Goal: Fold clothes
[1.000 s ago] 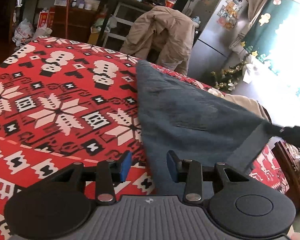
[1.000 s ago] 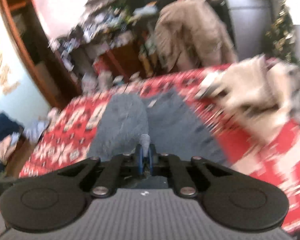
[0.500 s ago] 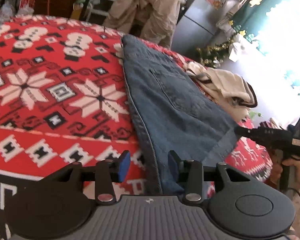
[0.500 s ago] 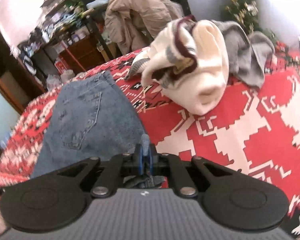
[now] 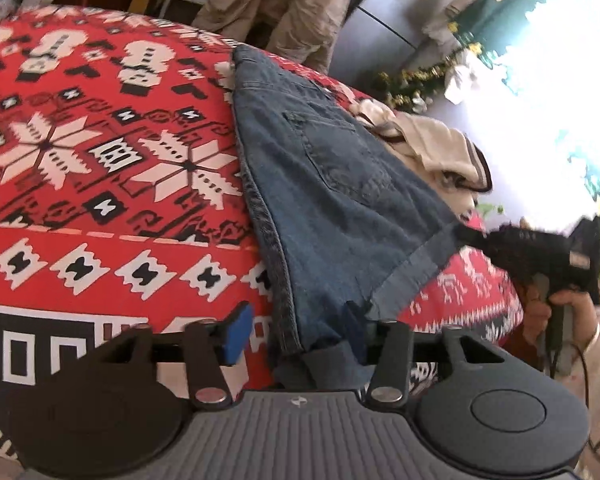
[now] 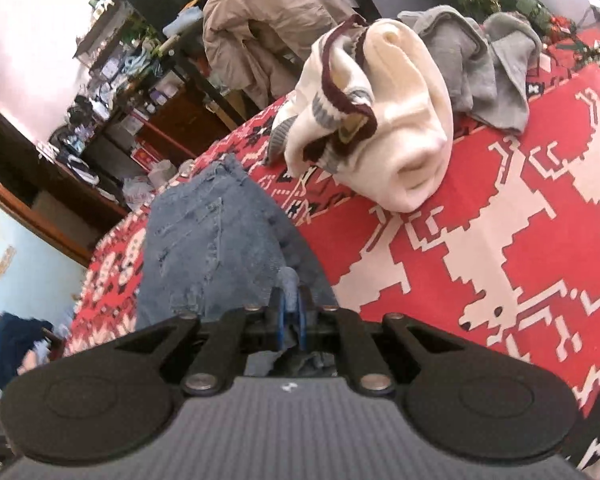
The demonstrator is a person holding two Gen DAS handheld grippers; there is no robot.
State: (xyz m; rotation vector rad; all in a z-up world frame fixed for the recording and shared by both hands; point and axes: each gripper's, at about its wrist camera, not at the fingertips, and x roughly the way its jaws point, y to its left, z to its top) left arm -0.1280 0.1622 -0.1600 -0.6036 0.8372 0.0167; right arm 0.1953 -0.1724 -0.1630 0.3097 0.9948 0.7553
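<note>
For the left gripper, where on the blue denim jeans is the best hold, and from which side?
The near hem corner of the blue denim jeans, approached from the near table edge. That cuff hangs off the red patterned cloth between the closing left gripper jaws, and the right gripper already pinches the other corner.

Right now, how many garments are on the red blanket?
3: jeans at the near edge, cream sweater bunched mid-blanket, grey garment behind it. The grey heap could be more than one piece; more may lie out of view.
</note>
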